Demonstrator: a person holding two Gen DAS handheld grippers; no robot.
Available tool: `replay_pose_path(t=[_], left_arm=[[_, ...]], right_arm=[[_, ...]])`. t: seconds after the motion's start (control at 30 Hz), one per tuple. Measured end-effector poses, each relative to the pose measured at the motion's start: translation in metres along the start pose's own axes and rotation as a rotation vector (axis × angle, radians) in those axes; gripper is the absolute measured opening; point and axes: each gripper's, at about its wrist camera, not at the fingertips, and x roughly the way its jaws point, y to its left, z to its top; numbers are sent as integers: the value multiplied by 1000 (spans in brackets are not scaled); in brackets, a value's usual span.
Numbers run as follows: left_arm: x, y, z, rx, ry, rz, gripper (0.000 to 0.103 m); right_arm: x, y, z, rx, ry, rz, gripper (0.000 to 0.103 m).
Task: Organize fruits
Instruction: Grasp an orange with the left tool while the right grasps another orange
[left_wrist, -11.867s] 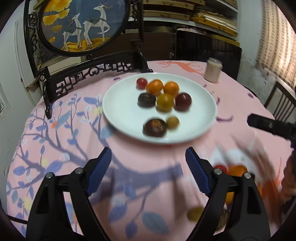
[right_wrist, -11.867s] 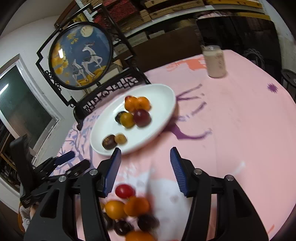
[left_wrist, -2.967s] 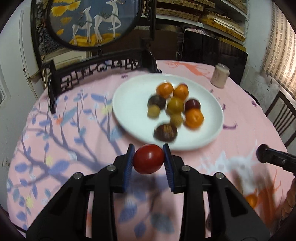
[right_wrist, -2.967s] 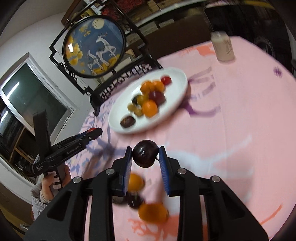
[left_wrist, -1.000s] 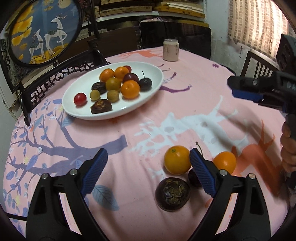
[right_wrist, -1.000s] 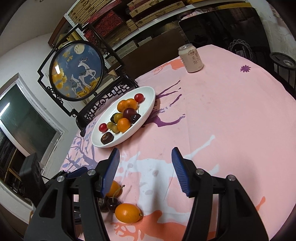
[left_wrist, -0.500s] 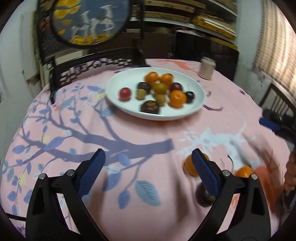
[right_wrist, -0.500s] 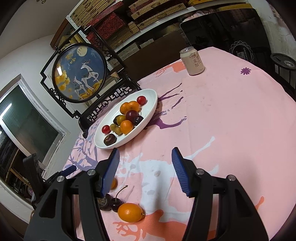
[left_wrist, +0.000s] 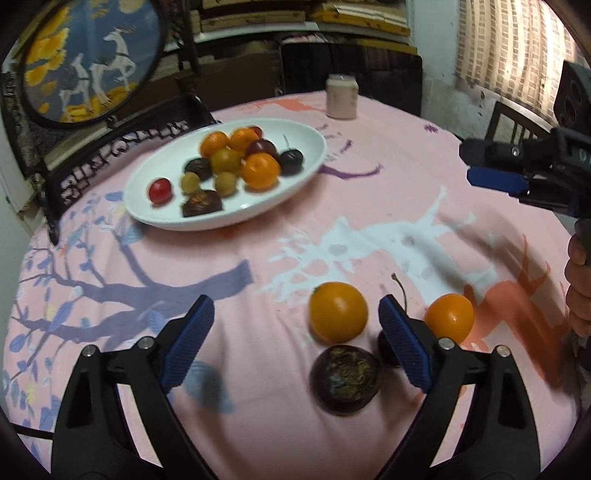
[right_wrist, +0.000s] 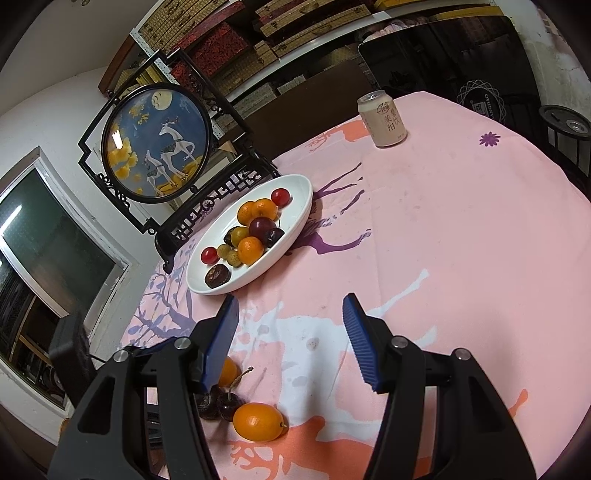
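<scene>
Left wrist view: left hand-held gripper (left_wrist: 295, 339) gapes empty near an orange (left_wrist: 338, 311), its right finger touching a cherry (left_wrist: 388, 347); closing could roll both. Right hand-held gripper (right_wrist: 290, 334) hovers open; white plate (right_wrist: 295, 218) well apart.

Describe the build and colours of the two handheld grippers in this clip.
Both the left gripper and right gripper have matte black angular plastic arms with silver screw heads, ending in flat blue ribbed finger pads. A bare hand grips the right one's handle; no cables or sleeves visible.
</scene>
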Motion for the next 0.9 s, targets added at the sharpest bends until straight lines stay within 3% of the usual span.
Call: replay_pose_path(t=[0.07, 0.17, 0.27, 0.47, 0.53, 0.67, 0.77, 0.9], left_arm=[[8, -3, -1, 8, 27, -3, 75], [16, -4, -2, 1, 65, -71, 55], [17, -7, -3, 7, 68, -91, 44], [17, -4, -2, -11, 60, -94, 37], [11, 9, 0, -50, 39, -72, 37], [0, 46, -2, -151, 10, 59, 37], [1, 63, -3, -220, 20, 73, 37], [2, 66, -3, -231, 26, 89, 37]], right_arm=[[0, 0, 0, 0, 1, 0, 59], [0, 0, 0, -1, -1, 0, 59], [0, 0, 0, 0, 1, -1, 59], [2, -1, 0, 0, 9, -8, 59], [2, -2, -2, 2, 17, -11, 59], [-2, 2, -24, -24, 59, 0, 59], [-6, 10, -43, -71, 89, 3, 59], [-6, 26, -60, -157, 115, 0, 59]])
